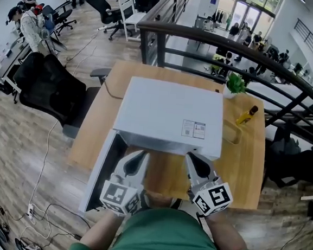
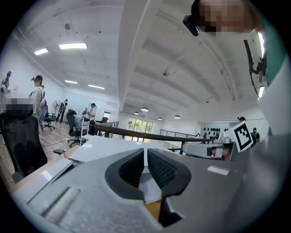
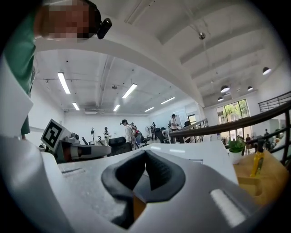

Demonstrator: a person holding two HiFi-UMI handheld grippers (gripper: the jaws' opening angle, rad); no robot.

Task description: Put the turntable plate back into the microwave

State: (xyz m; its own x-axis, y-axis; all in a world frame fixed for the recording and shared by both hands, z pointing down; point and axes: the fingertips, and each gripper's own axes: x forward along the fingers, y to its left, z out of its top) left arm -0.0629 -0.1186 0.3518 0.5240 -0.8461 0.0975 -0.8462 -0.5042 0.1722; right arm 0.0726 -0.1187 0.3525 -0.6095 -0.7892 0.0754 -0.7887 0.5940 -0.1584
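Note:
A white microwave [image 1: 168,114] stands on the wooden table [image 1: 240,167], its door [image 1: 101,168] swung open to the left. Both grippers hover side by side just in front of its open front, pointing at it. My left gripper [image 1: 143,154] is shut with nothing between its pads, and my right gripper [image 1: 189,156] is shut and empty too. In the left gripper view the dark pads [image 2: 132,166] meet above the microwave's top [image 2: 109,145]. The right gripper view shows the same closed pads [image 3: 161,170]. No turntable plate shows in any view; the cavity is hidden.
A small potted plant [image 1: 235,84] and a yellow bottle [image 1: 247,115] stand at the table's far right. A black office chair [image 1: 48,88] sits left of the table. A dark railing [image 1: 233,52] runs behind it. People stand far off.

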